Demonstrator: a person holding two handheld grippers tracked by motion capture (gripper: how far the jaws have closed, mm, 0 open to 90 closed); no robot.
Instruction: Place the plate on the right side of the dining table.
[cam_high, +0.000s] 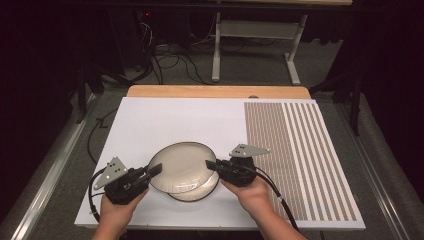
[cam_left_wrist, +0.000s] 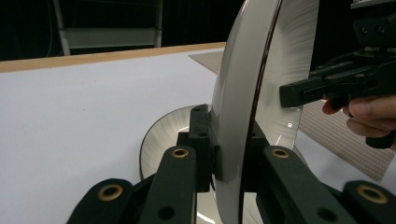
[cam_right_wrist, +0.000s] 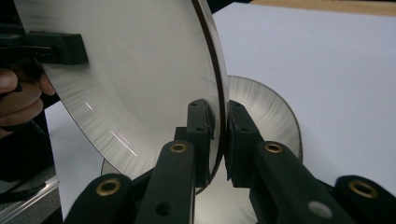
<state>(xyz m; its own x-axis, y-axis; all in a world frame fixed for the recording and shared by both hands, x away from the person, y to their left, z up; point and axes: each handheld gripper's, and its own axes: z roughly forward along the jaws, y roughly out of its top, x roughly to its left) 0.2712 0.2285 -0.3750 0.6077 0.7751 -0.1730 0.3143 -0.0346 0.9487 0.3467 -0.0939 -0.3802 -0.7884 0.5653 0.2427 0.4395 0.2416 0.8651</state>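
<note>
Hands at the near edge: left gripper and right gripper, each clamped on opposite rim edges of the upper plate. Upper plate: round, lifted, tilted above the lower plate. Surface: white board, striped mat right of the plates. Room: dark, grey carpet beyond.

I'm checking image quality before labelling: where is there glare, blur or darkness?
High view: the room beyond the table is dark. Left gripper view: streaky sheen on the lifted plate, near claw parts soft. Right gripper view: bright scratch glints on the plate.
</note>
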